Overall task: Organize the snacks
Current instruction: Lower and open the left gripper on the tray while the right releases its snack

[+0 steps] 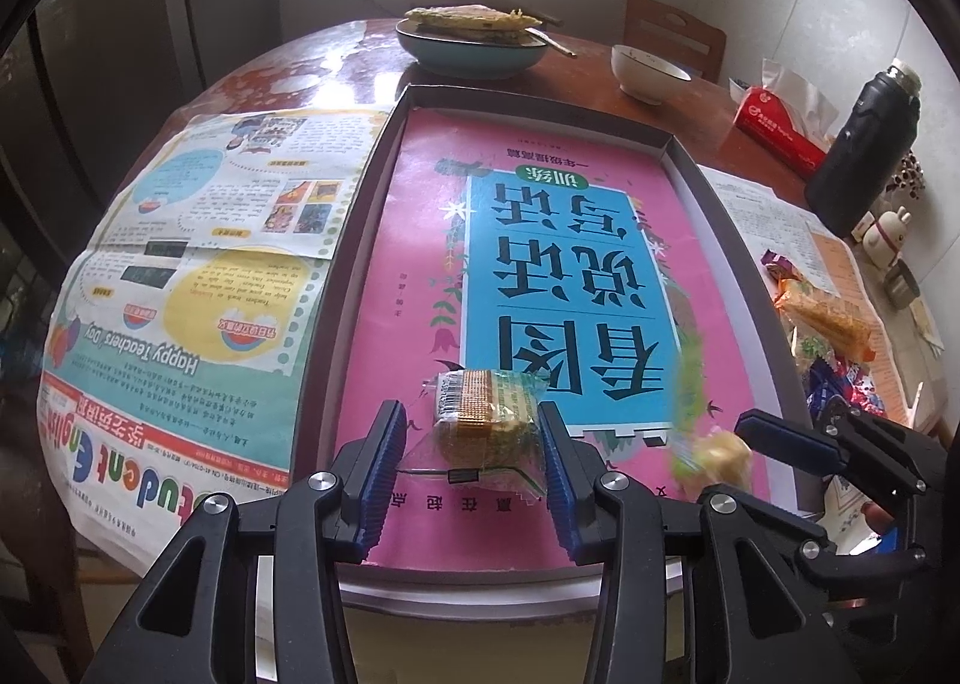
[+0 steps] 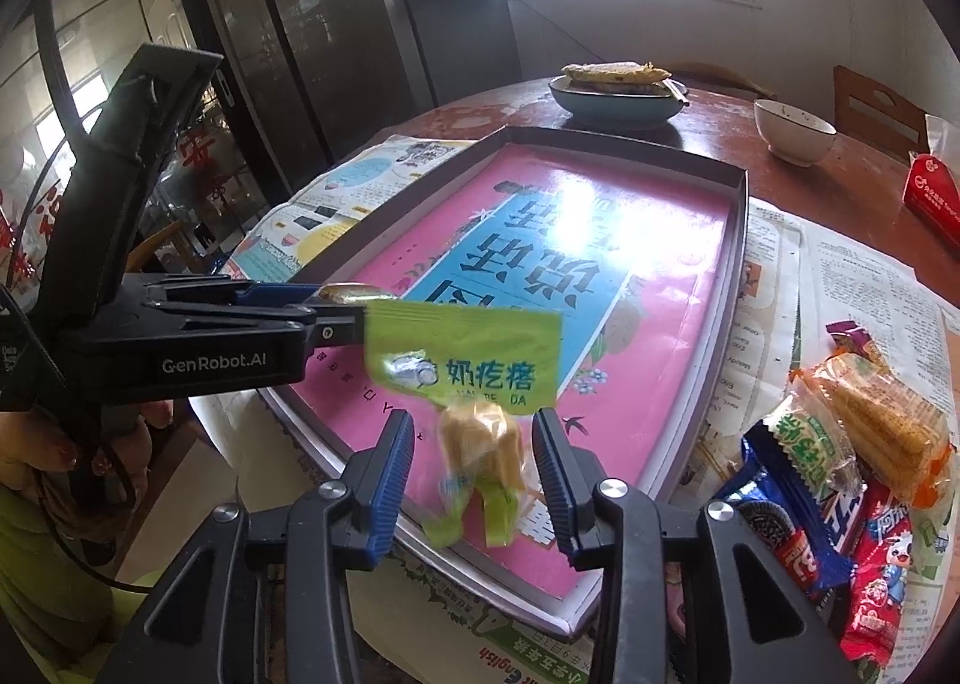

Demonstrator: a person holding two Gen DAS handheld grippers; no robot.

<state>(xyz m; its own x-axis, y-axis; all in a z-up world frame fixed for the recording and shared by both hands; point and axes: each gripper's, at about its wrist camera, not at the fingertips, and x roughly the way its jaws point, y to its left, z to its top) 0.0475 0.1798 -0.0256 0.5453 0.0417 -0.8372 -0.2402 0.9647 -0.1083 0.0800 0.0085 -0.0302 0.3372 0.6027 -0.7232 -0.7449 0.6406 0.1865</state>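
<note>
A shallow grey tray (image 1: 372,192) holds a pink and blue book (image 1: 408,240). My left gripper (image 1: 470,408) is low over the tray's near end. A clear-wrapped gold and green biscuit packet (image 1: 486,420) sits between its blue pads, the wrapper edges meeting both. The right wrist view shows that left gripper (image 2: 336,312) from the side, gold wrapper at its tips. My right gripper (image 2: 474,416) stands open over the tray (image 2: 738,240). A green packet (image 2: 468,354) with a yellow candy hangs blurred between the pads, gaps either side. Loose snacks (image 2: 840,474) lie right of the tray.
Newspaper (image 1: 210,264) covers the round wooden table under the tray. At the back stand a bowl with flatbread (image 1: 474,54), a white bowl (image 1: 648,72), a red tissue box (image 1: 774,126) and a black flask (image 1: 864,144). A person's hand (image 2: 60,456) grips the left handle.
</note>
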